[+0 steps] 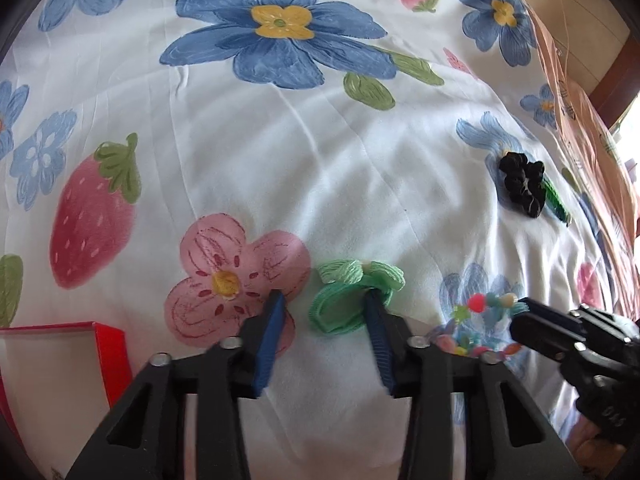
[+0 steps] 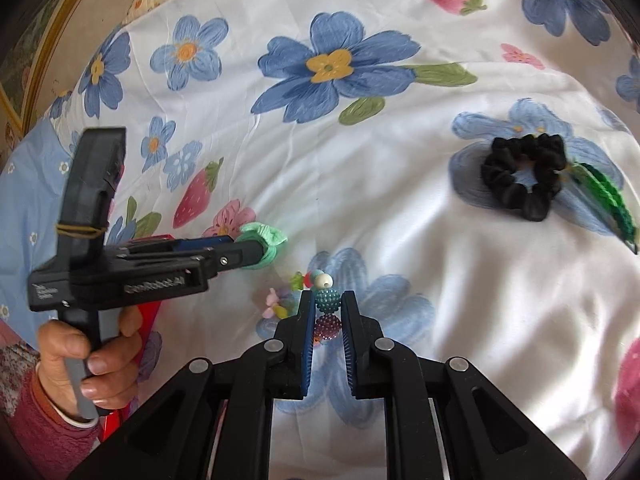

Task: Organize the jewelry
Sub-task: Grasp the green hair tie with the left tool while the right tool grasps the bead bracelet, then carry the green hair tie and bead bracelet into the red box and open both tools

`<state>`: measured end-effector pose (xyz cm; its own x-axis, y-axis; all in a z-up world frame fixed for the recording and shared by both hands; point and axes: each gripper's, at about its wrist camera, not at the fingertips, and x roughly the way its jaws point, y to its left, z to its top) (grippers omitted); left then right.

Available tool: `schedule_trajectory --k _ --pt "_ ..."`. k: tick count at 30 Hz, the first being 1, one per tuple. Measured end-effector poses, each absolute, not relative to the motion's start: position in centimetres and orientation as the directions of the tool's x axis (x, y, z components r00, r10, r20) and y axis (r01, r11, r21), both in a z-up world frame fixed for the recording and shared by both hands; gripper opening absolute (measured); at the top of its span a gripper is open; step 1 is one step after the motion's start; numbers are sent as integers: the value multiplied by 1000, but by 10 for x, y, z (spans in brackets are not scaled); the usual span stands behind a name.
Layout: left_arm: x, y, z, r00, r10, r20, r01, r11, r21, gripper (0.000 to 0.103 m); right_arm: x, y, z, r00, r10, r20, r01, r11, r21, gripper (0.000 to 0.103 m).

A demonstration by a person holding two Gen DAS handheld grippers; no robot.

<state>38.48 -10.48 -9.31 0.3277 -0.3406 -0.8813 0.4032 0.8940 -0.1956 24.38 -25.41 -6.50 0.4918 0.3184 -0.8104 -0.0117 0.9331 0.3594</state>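
A mint green hair tie [image 1: 352, 296] lies on the flowered bedsheet [image 1: 280, 152]. My left gripper [image 1: 326, 308] is open; its right finger [image 1: 378, 336] pokes through the tie's loop, the left finger stands clear of it. In the right wrist view the tie [image 2: 264, 244] hangs around the left gripper's tip. A colourful bead bracelet [image 2: 326, 308] lies on the sheet between the fingers of my right gripper [image 2: 328, 304], which is closed to a narrow gap around the beads. The bracelet also shows in the left wrist view [image 1: 476, 320], with the right gripper's fingertips [image 1: 524, 306] on it.
A black scrunchie [image 2: 524, 176] and a dark green hair tie [image 2: 612, 200] lie at the right; they also show in the left wrist view [image 1: 522, 182]. A red box [image 1: 60, 360] with a white inside stands at the lower left. A pink cloth [image 1: 588, 132] edges the bed.
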Motion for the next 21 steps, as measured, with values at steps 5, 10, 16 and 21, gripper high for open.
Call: schedule_trajectory --k 5,10,16,21 --pt "375 -108 -87 339 -335 -879 421 890 -177 5 236 -259 -55 507 322 -799 -12 930 367 12" --pt "344 -91 -64 383 -340 -859 418 893 -167 5 229 -254 -41 526 337 -781 -35 926 377 12" --pt "304 -51 -44 414 -367 -833 355 908 -224 5 220 -239 -26 537 362 -762 -76 920 384 12" --pt "270 -12 -28 441 -371 -817 284 921 -265 5 212 -223 -16 539 384 -749 -110 914 390 13"
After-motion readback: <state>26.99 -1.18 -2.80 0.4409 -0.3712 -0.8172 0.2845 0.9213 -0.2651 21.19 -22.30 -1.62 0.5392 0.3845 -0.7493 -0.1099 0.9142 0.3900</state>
